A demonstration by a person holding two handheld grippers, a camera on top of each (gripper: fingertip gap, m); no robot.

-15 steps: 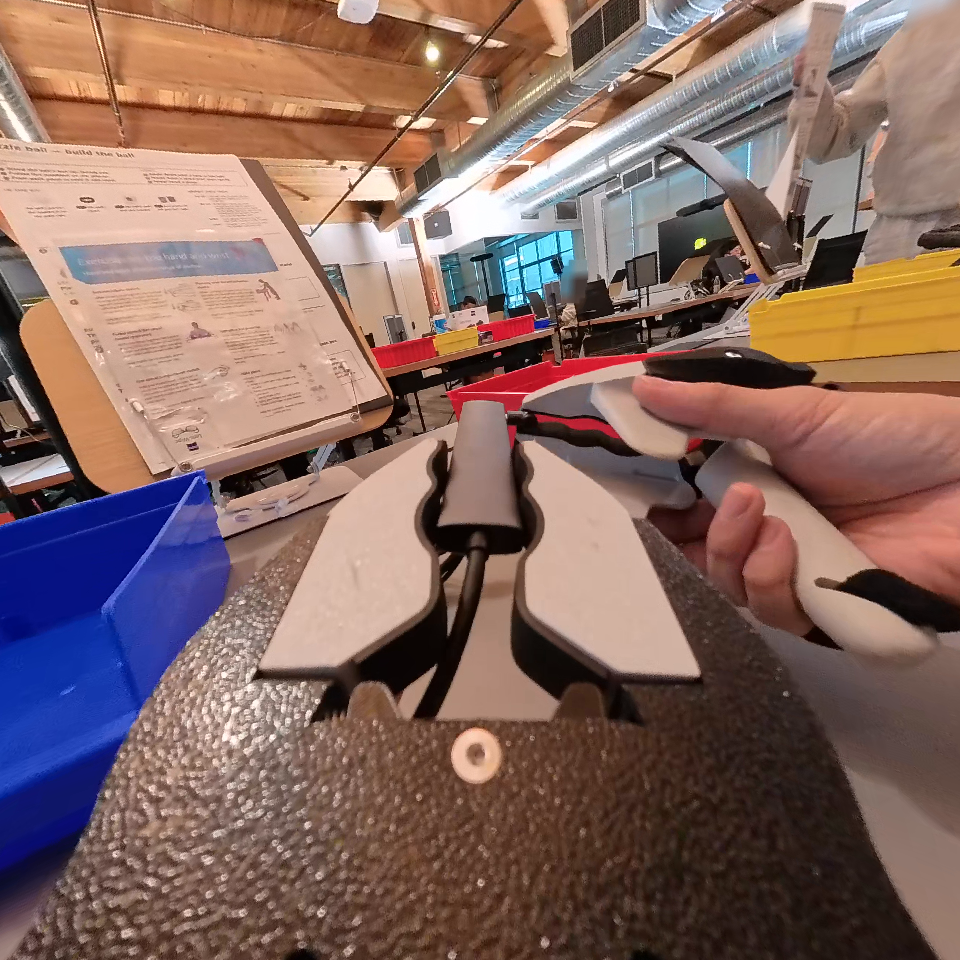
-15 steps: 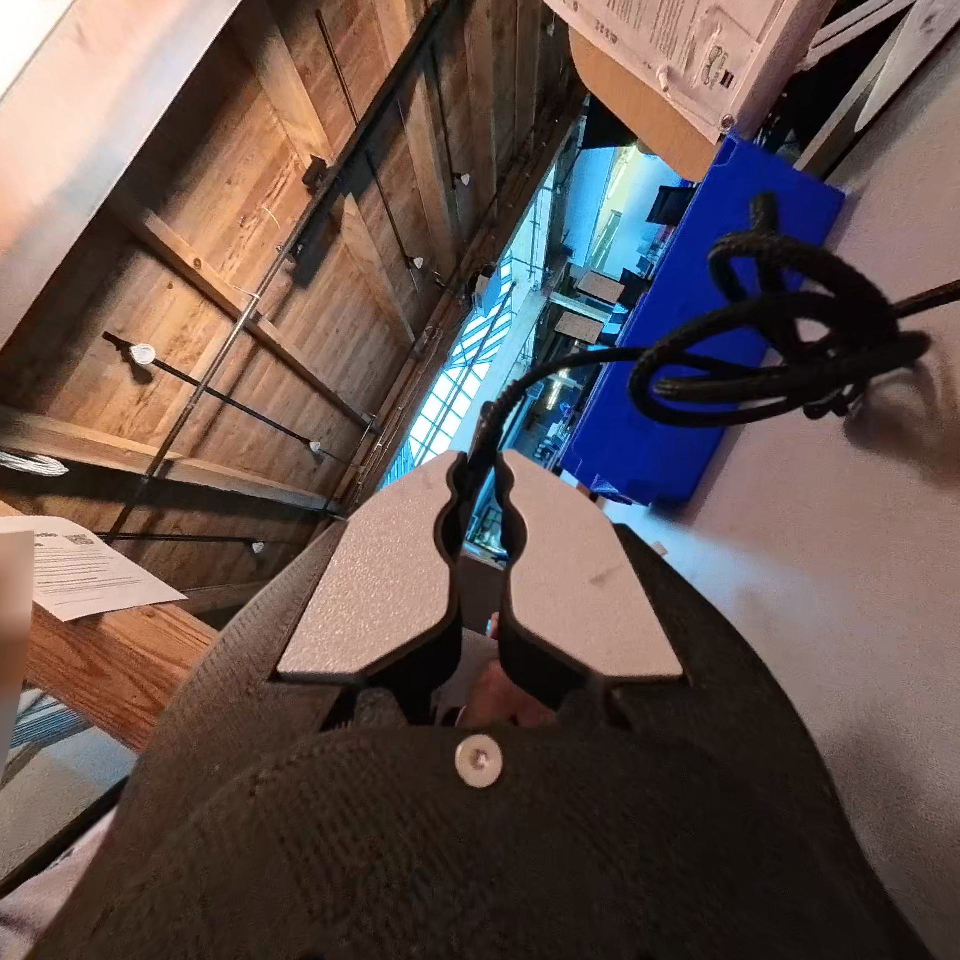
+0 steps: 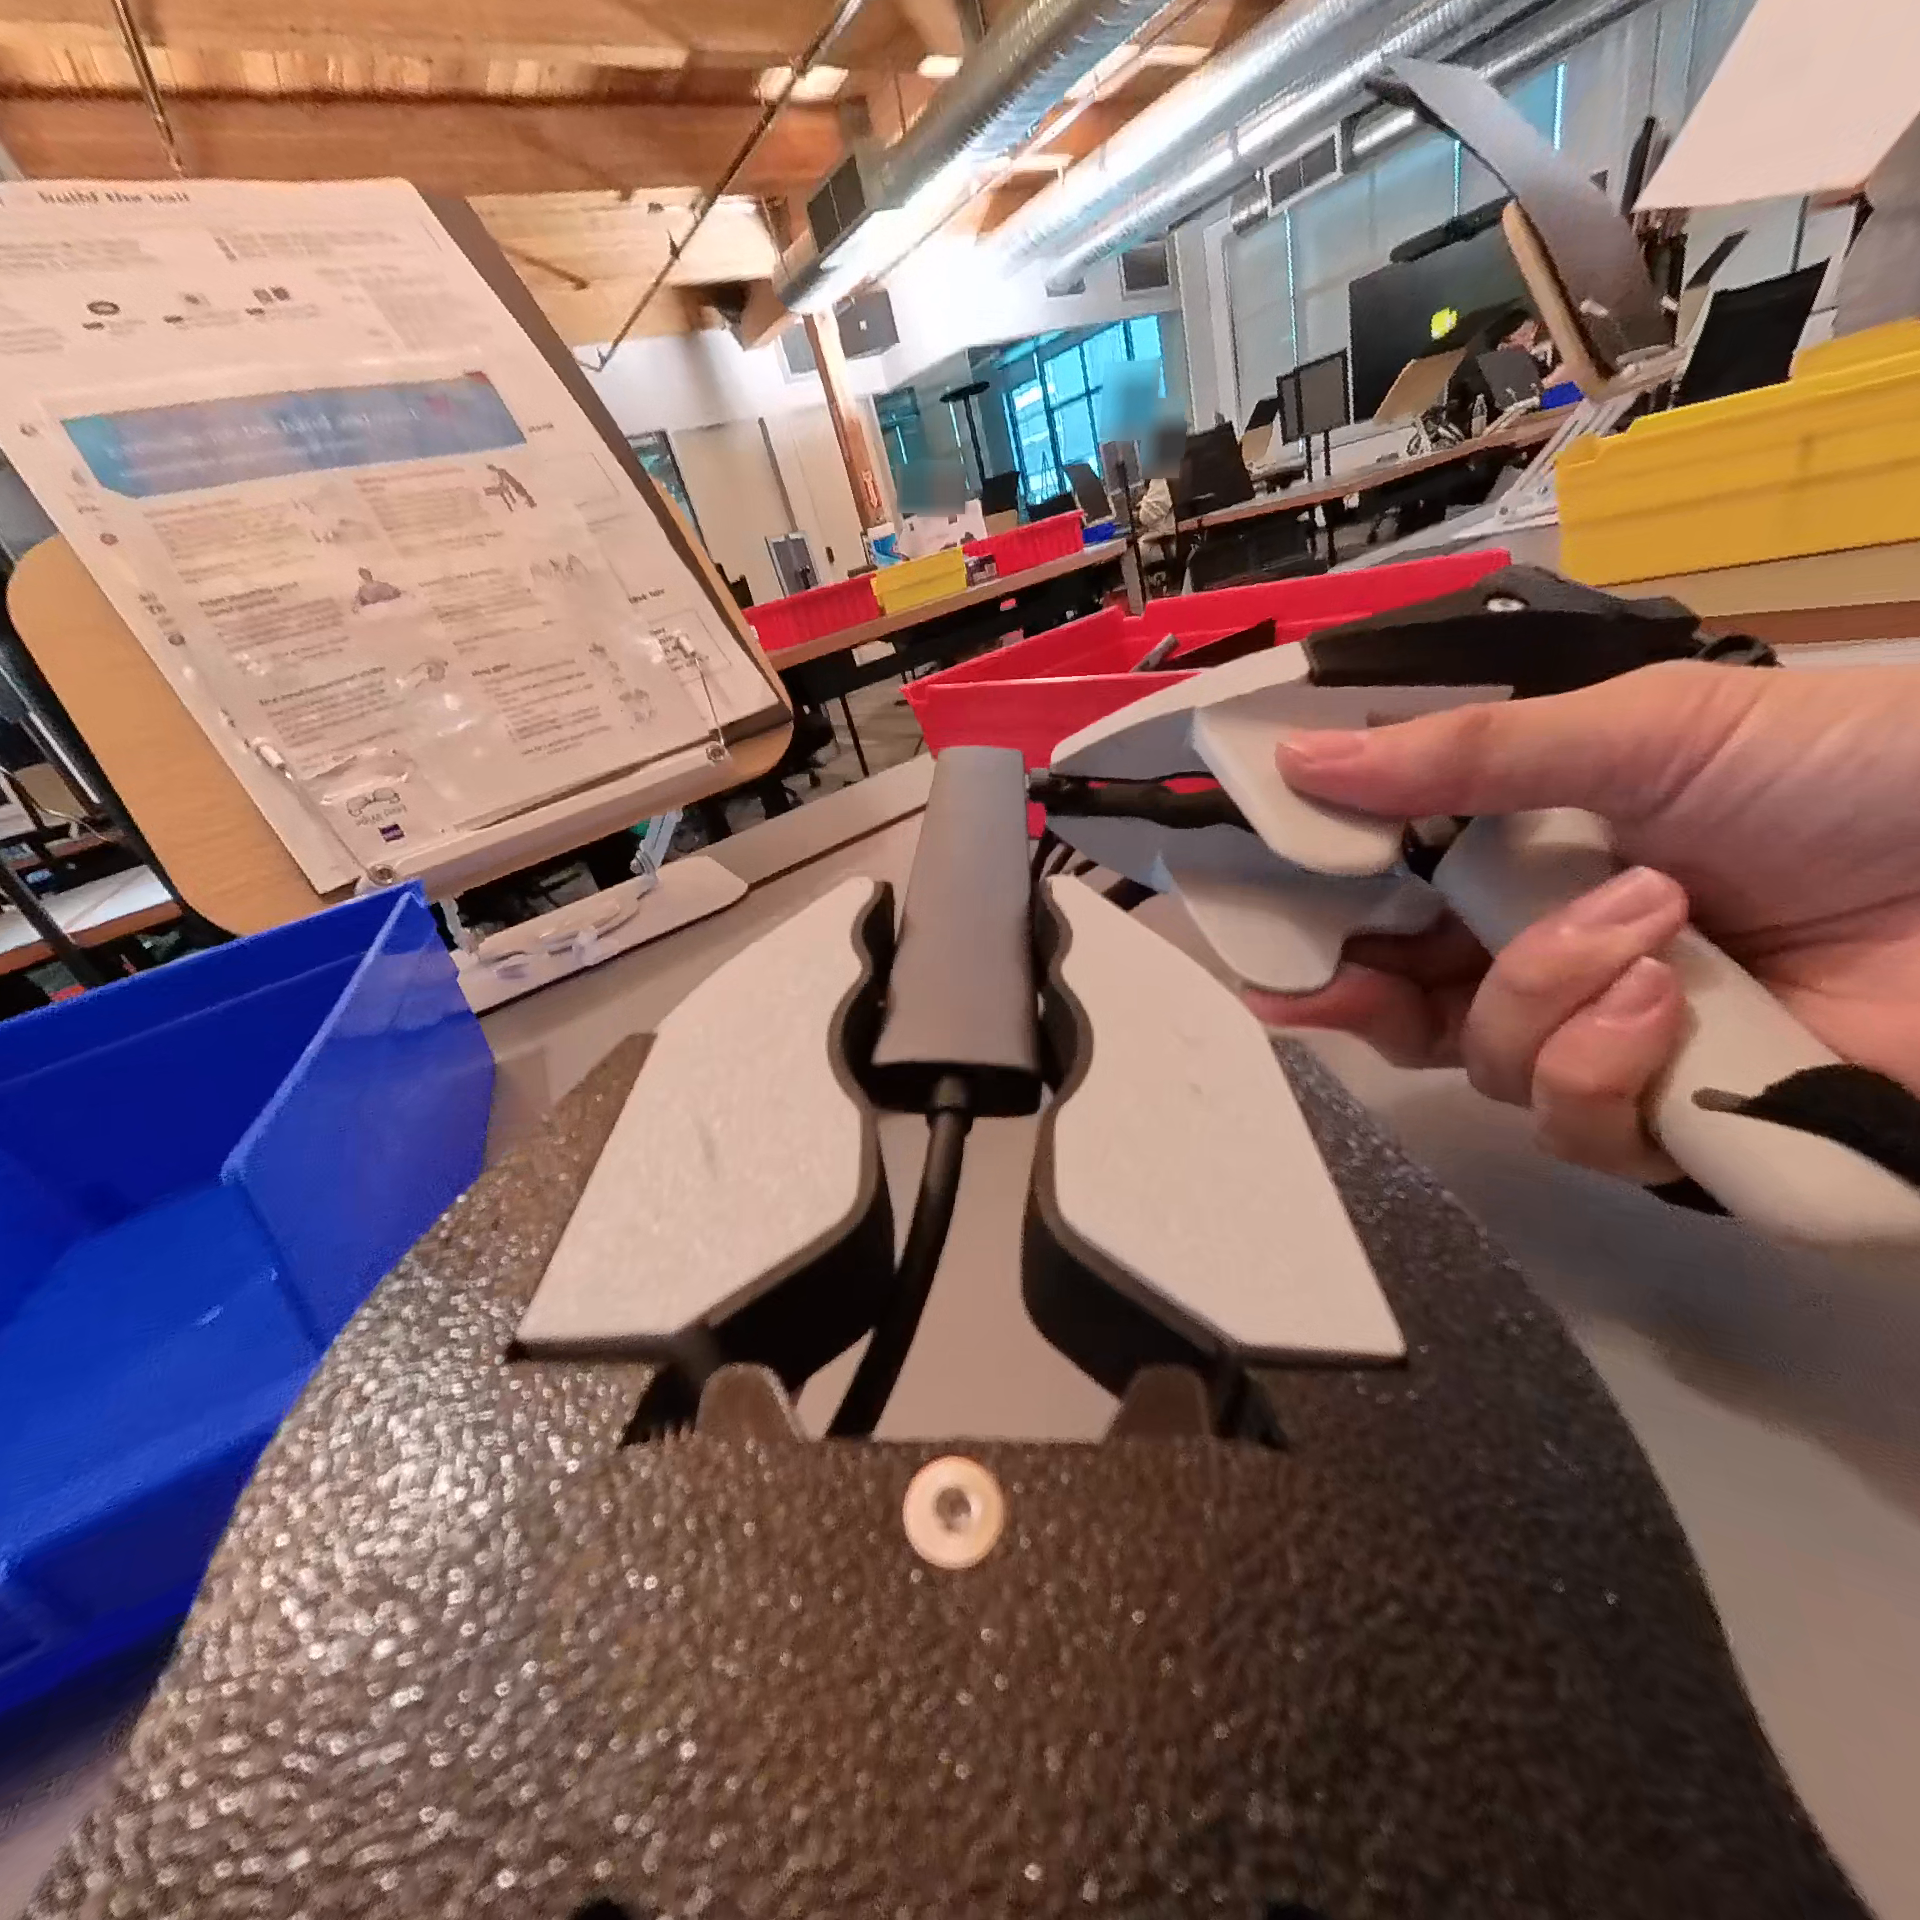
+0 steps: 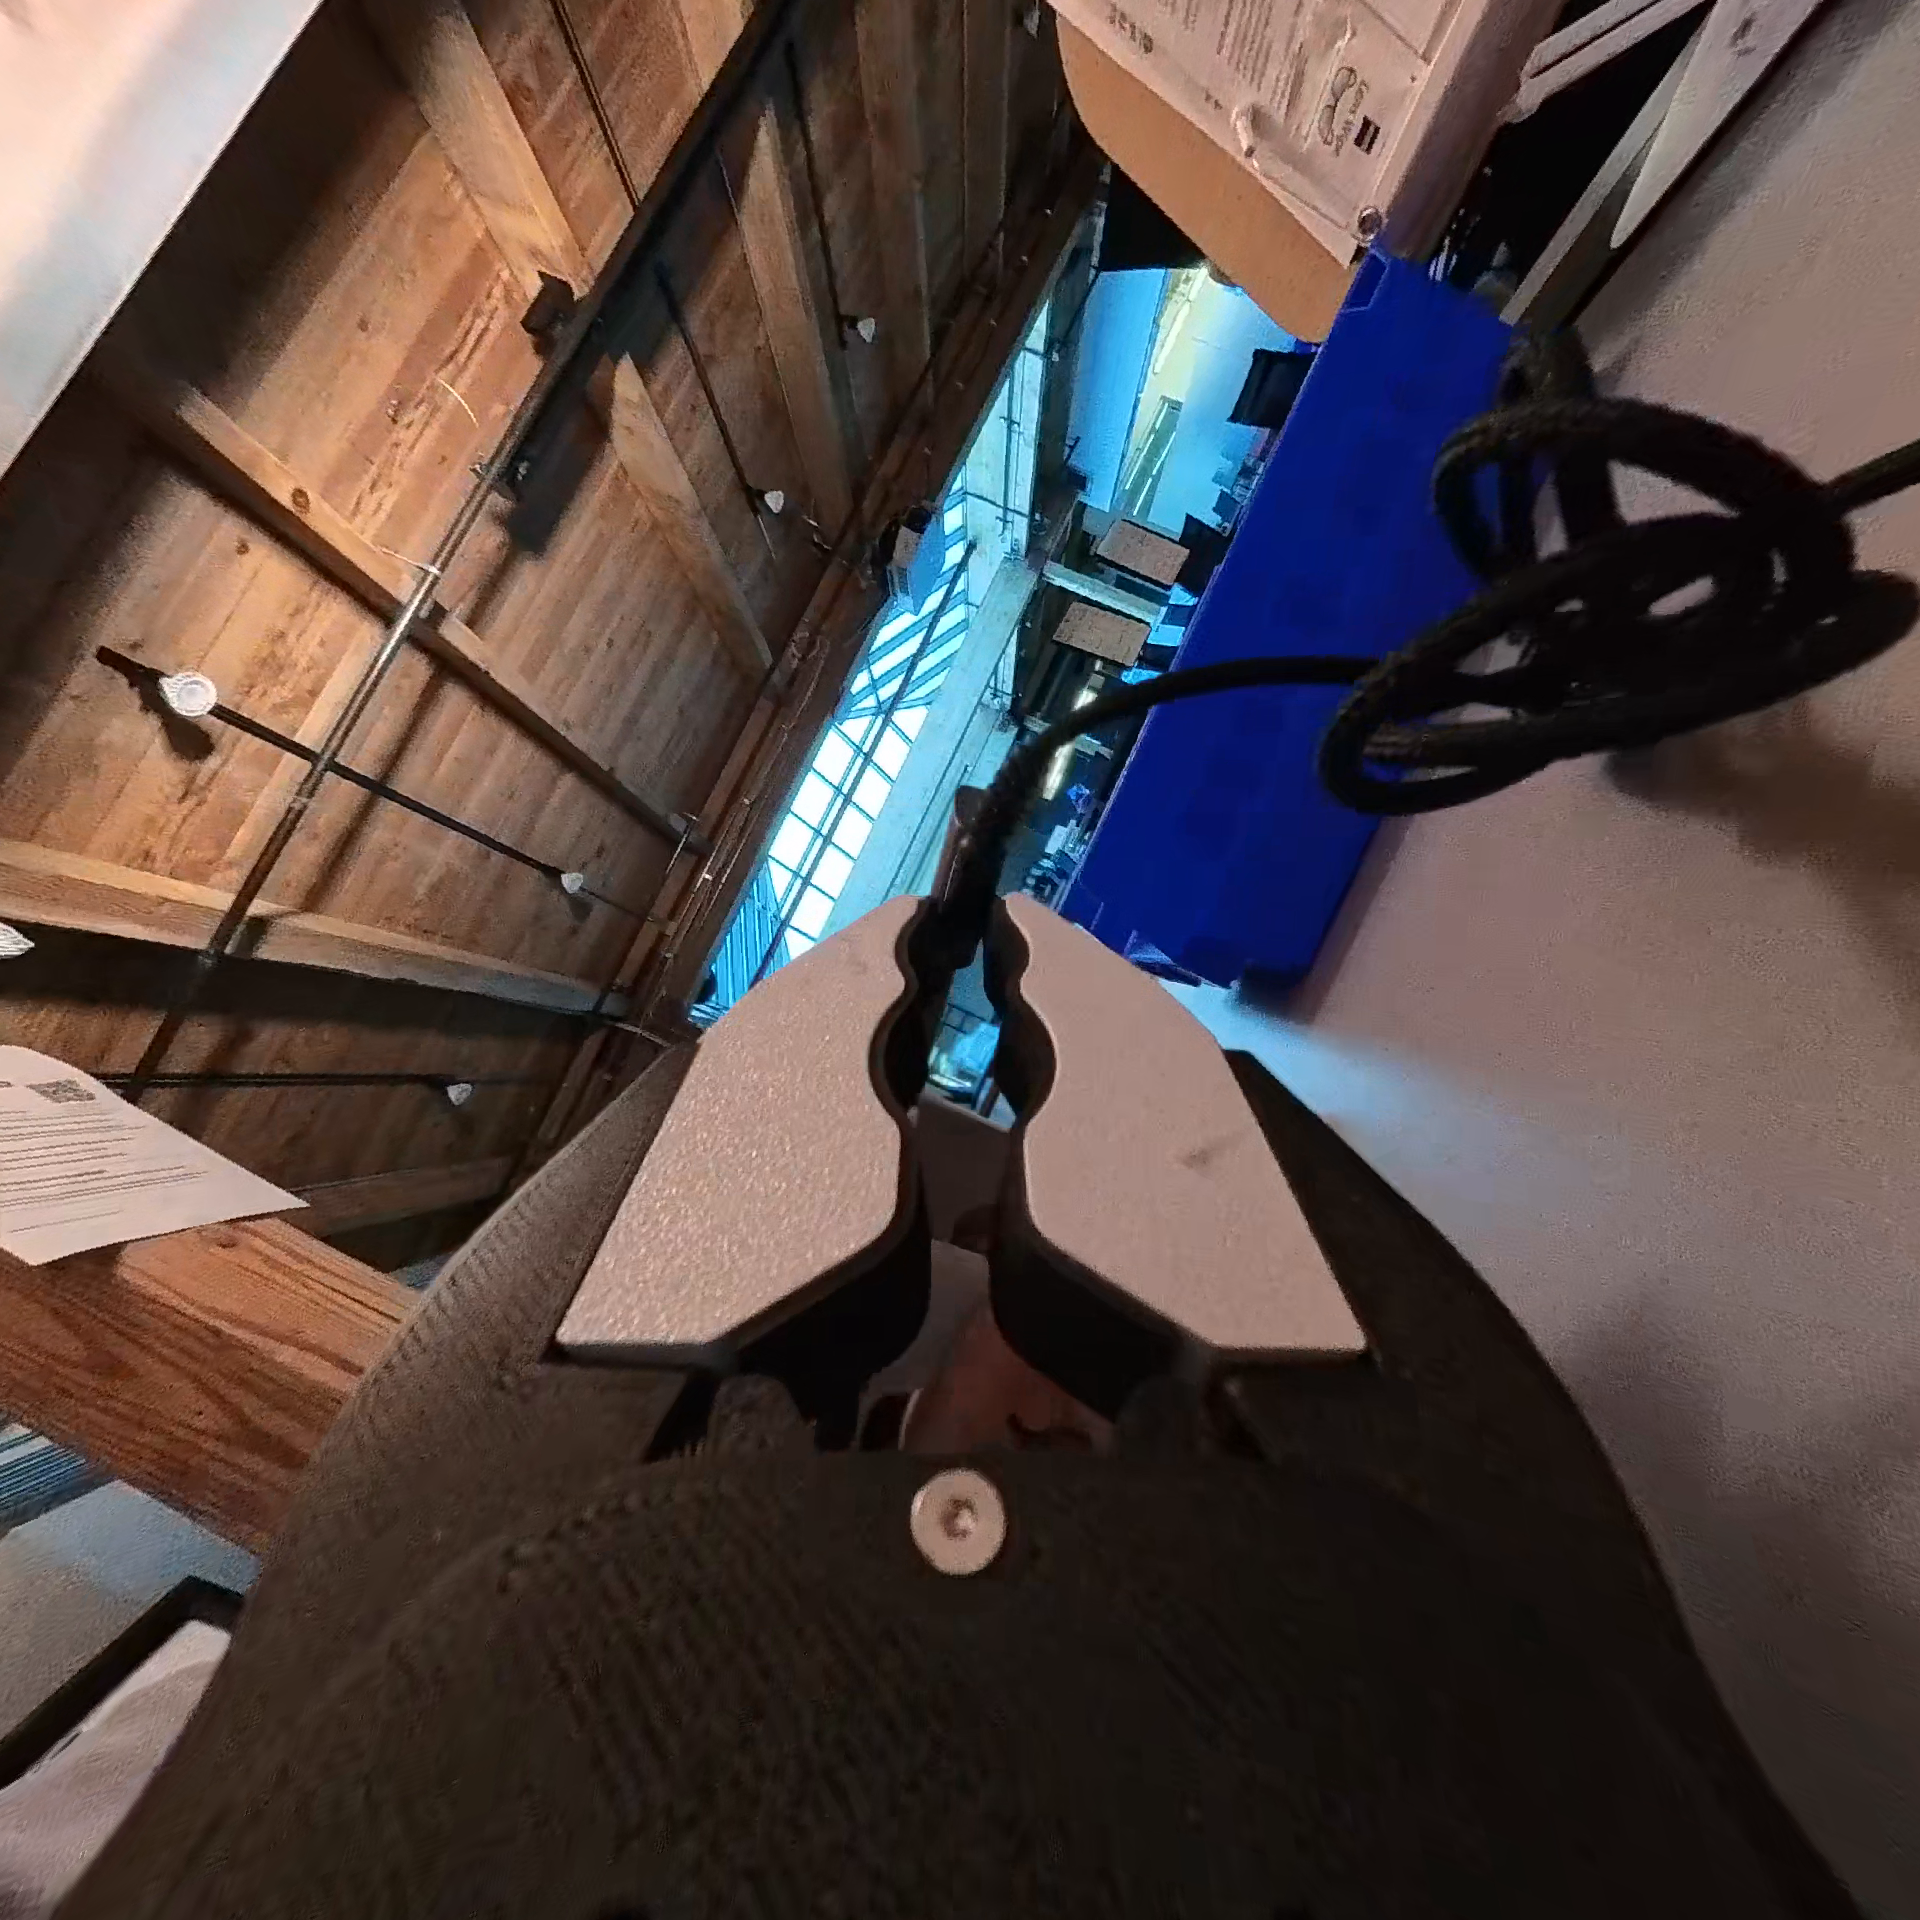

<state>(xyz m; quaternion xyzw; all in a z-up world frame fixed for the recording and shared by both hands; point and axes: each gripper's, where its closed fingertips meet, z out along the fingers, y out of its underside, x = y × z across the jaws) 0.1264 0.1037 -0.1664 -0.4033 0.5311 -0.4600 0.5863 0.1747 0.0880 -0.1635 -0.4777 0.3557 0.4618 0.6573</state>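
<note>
Clamping a dark adapter block, the left gripper faced the right gripper, which pinched a braided black cable near a blue bin.

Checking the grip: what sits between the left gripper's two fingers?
In the left wrist view, a slim dark adapter block is clamped in the left gripper, its black cable trailing back between the fingers.

wooden beamed ceiling, silver ducts, tall windows, long tables

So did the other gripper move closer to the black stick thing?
Yes. The right gripper has slid left against the red bin, its tips now beside the black adapter.
</note>
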